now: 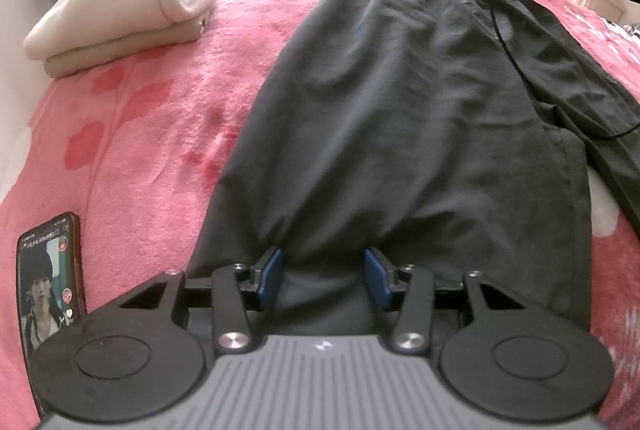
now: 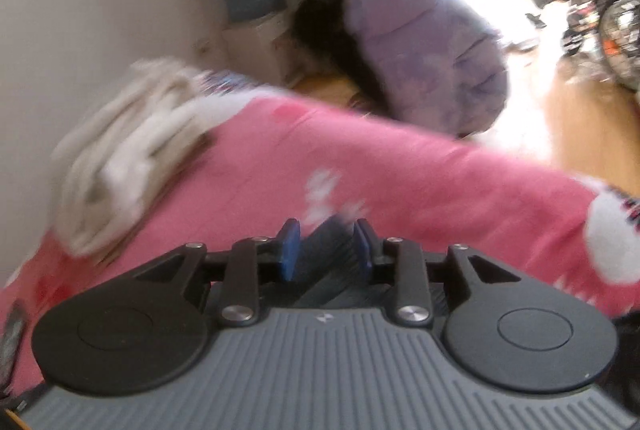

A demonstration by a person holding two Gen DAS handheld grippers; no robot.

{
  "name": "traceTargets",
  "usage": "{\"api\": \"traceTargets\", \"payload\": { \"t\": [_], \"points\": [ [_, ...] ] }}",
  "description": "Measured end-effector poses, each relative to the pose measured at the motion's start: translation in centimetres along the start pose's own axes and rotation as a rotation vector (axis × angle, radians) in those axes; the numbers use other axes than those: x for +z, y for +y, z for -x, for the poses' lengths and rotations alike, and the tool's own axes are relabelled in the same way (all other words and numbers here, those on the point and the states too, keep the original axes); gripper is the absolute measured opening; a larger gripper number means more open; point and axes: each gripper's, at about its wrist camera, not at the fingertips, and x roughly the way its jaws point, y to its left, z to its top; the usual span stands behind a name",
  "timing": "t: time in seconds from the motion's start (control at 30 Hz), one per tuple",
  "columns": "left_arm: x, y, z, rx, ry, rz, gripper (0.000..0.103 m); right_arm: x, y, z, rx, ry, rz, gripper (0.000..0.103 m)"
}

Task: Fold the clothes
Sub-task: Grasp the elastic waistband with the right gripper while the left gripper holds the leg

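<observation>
Trousers [image 1: 400, 118], dark, spread flat on pink blanket [image 1: 160, 110], frame centre, waistband far. Left gripper [image 1: 324, 280] wide open astride cuff end, gripping nothing, likely placed for pinch. Right gripper [image 2: 327, 250] partly open; dark fabric between pads, grip uncertain, blurred. Folded towels [image 1: 132, 6] upper left.

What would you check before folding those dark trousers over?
1. Left tool around the trouser hem: ok; fabric sits between its blue pads, which stand apart.
2. Right tool holding cloth: cannot tell; the view is blurred, something dark lies between the pads.
3. Dark trousers lying flat on the pink blanket: ok, mild wrinkles.
4. Black cord draped across the trousers: not ok.
5. Phone beside the cloth, not on it: ok.
6. Folded white stack apart from the trousers: ok.
</observation>
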Motion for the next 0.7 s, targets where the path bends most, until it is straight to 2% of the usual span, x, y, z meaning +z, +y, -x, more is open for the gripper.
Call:
{"api": "traceTargets", "payload": {
  "t": [0.1, 0.27, 0.4, 0.7],
  "points": [
    [0.1, -0.2, -0.1, 0.009, -0.001, 0.002, 0.048, -1.9, 2.4, -1.1, 0.032, 0.080, 0.047, 0.028],
    [0.1, -0.4, 0.0, 0.021, -0.004, 0.003, 0.049, -4.0, 4.8, -6.0, -0.038, 0.151, 0.116, 0.027],
    [0.0, -0.5, 0.0, 0.025, -0.012, 0.002, 0.049, -3.2, 4.6, -6.5, -0.076, 0.074, 0.033, 0.027],
    [0.0, -0.3, 0.0, 0.020, -0.029, 0.001, 0.051, -1.8, -0.1, 3.5, -0.001, -0.104, -0.137, 0.029]
  ]
}}
